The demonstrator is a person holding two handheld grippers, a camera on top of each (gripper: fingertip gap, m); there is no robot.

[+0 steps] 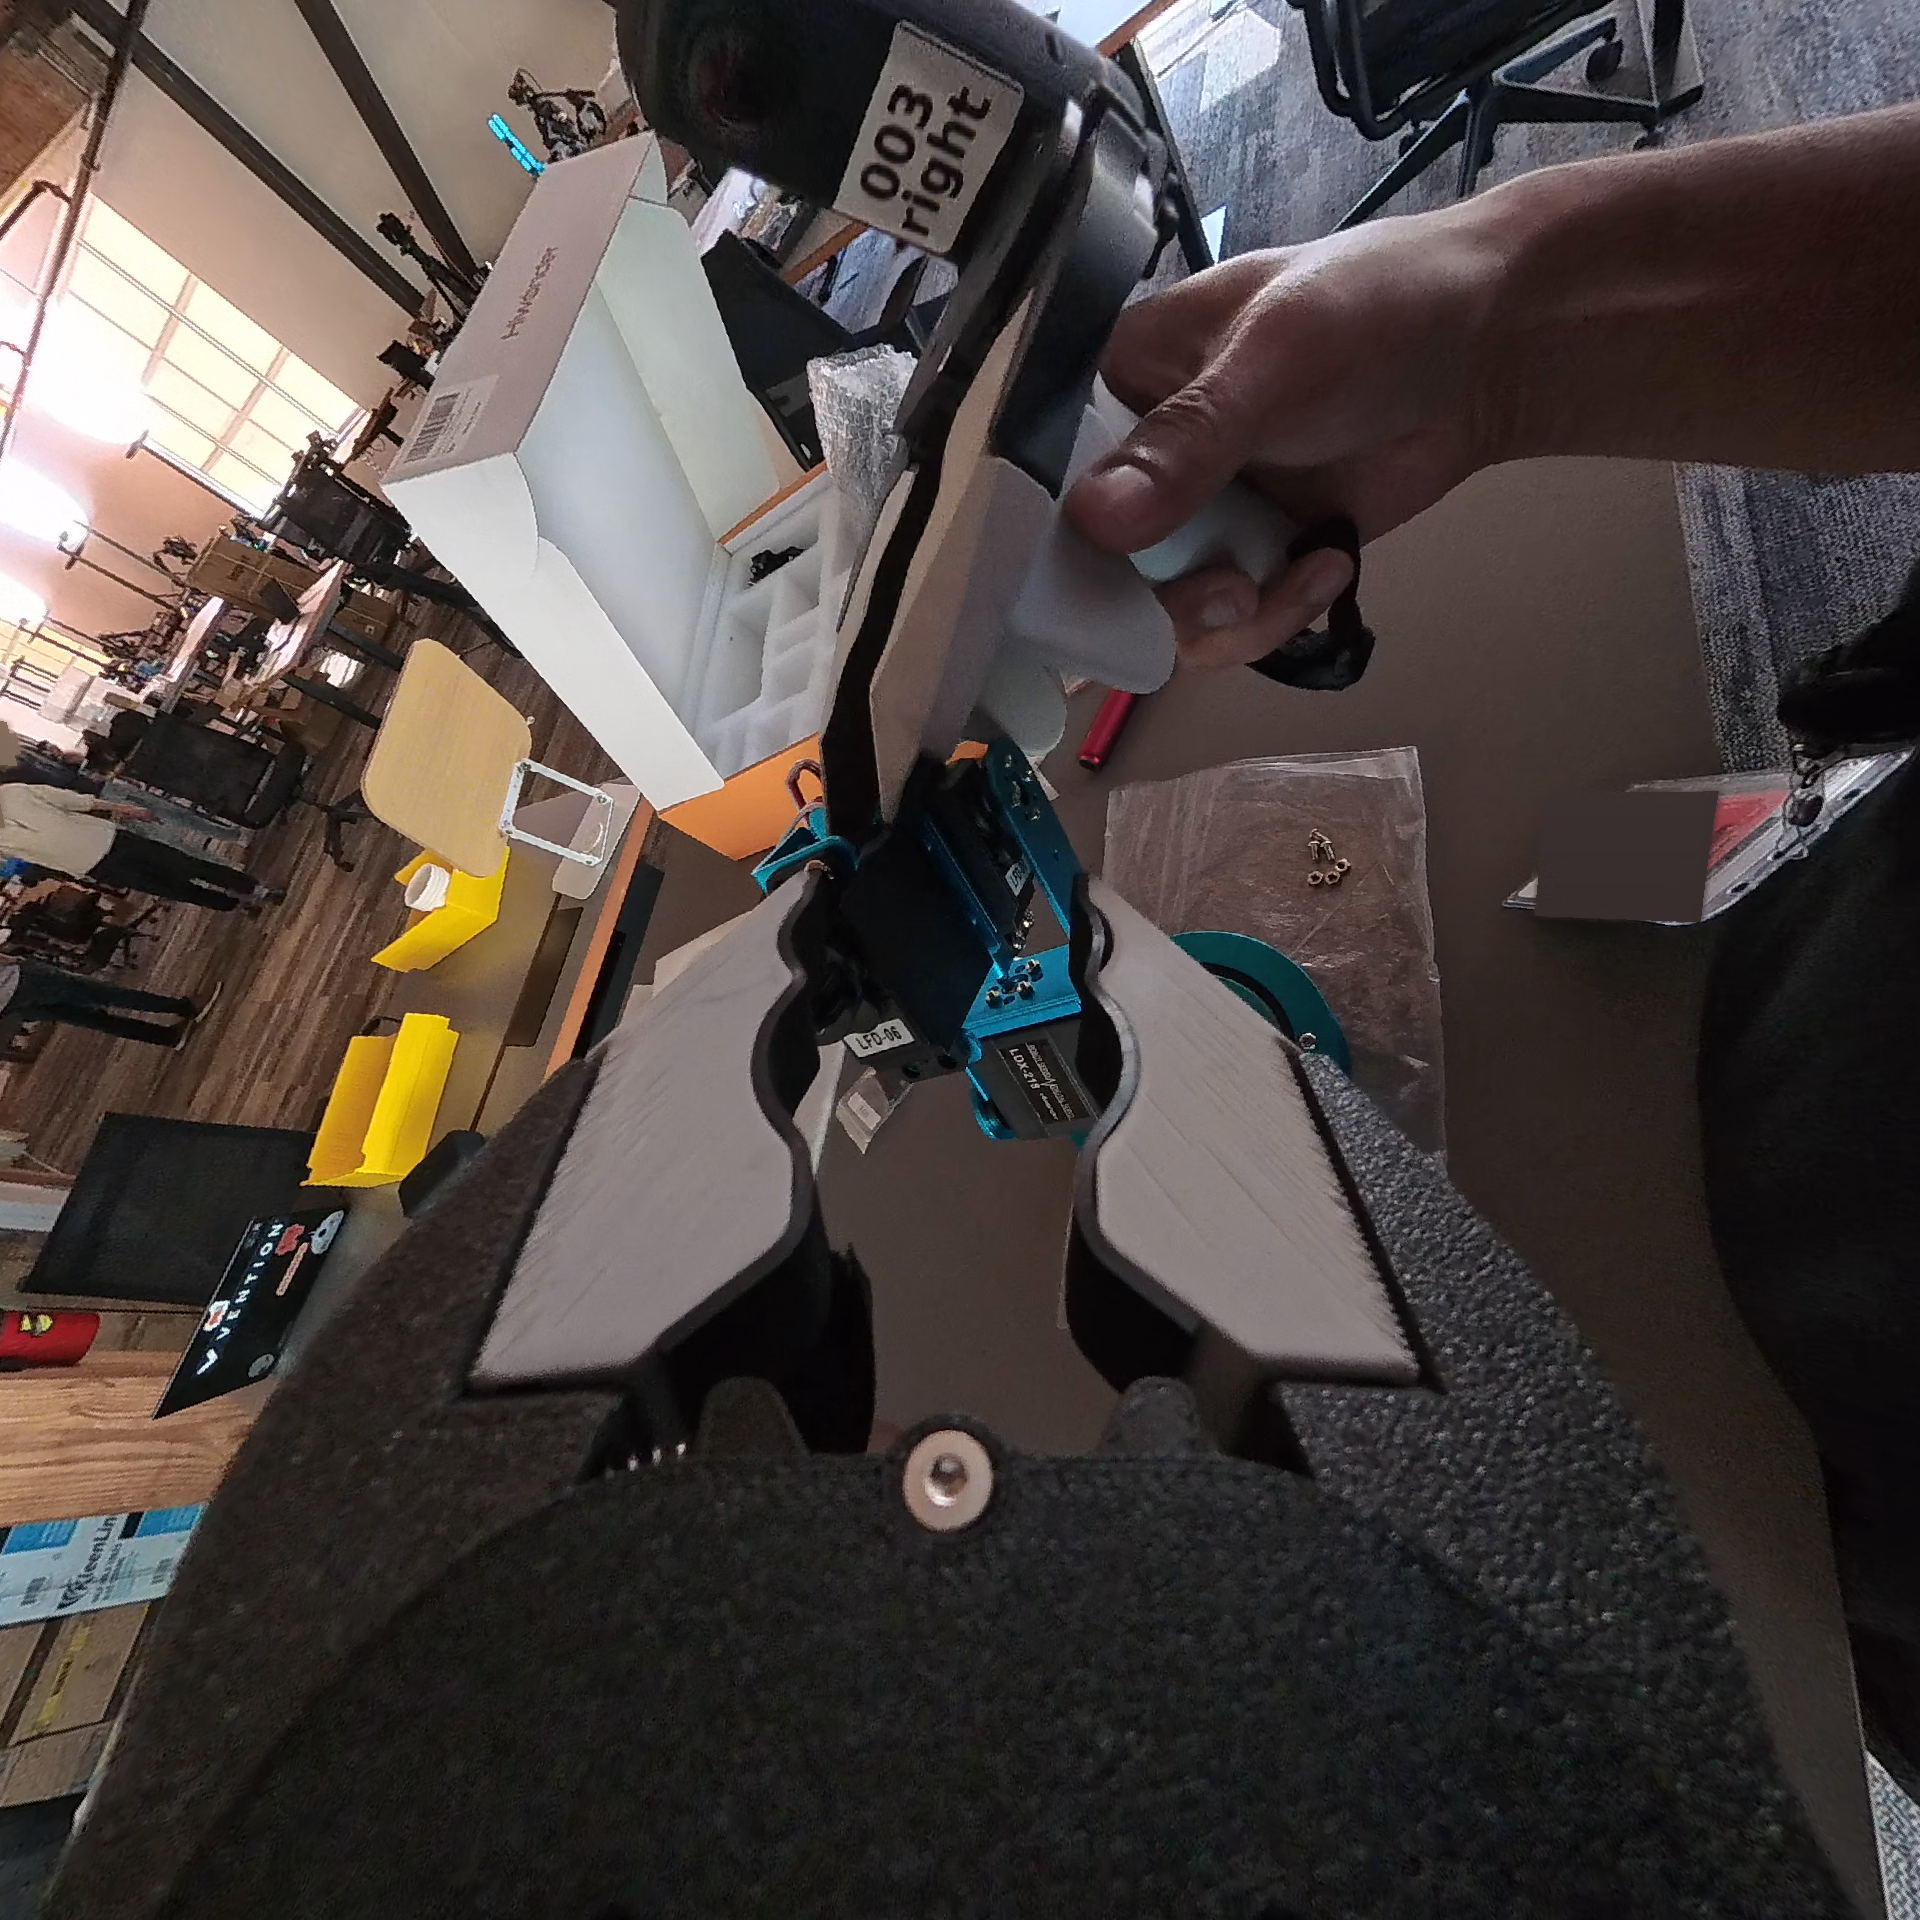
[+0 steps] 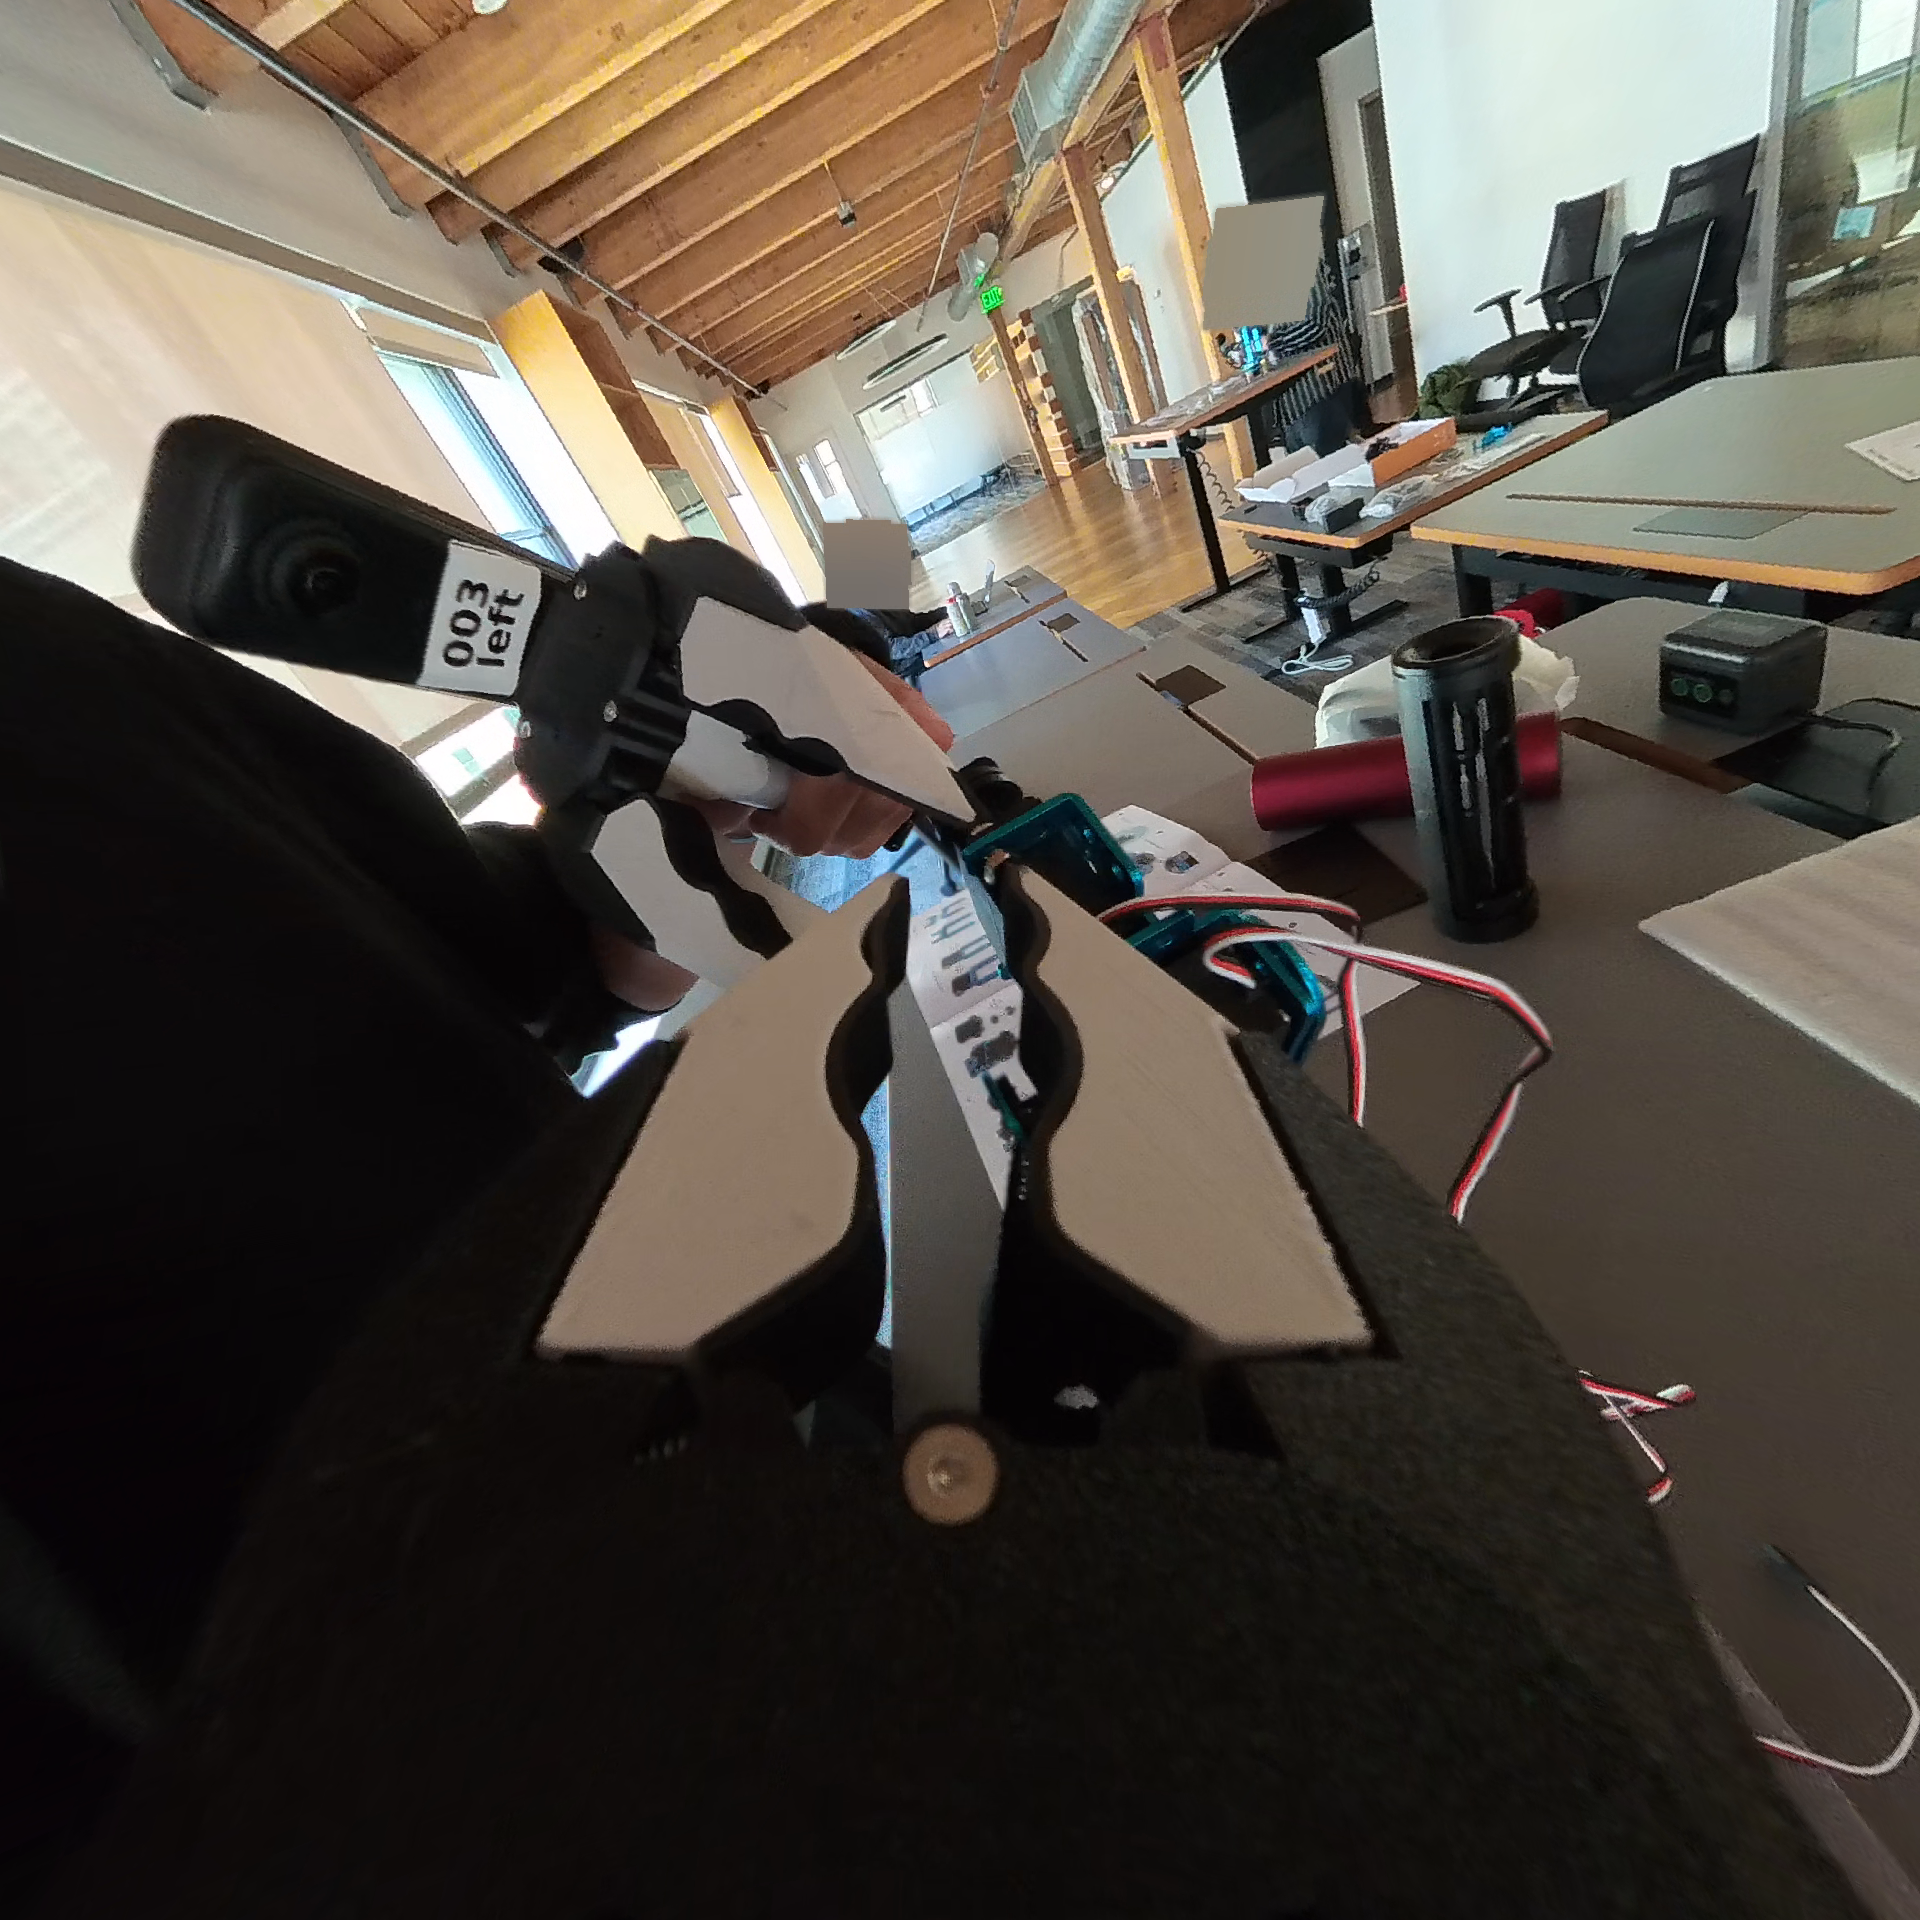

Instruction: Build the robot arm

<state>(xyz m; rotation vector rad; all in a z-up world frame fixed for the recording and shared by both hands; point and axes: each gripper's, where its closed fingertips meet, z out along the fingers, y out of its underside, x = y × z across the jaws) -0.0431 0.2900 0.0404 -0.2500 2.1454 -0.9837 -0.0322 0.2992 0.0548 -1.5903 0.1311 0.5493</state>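
Note:
A blue metal servo assembly with black servos is held above the brown table. My left gripper is shut on it, one fingertip on each side of the black servo body. My right gripper, held by a hand, comes down from above and closes on the assembly's upper end. In the right wrist view my right gripper is nearly shut at the blue bracket. The left gripper's upper finger reaches in from the left. Red, white and black servo wires hang off to the right.
A teal round disc and a plastic bag with small screws lie behind the assembly. An open white box stands at the back left. A red cylinder, an upright black cylinder and a printed sheet are on the table. The grippers are tip to tip, or close to it.

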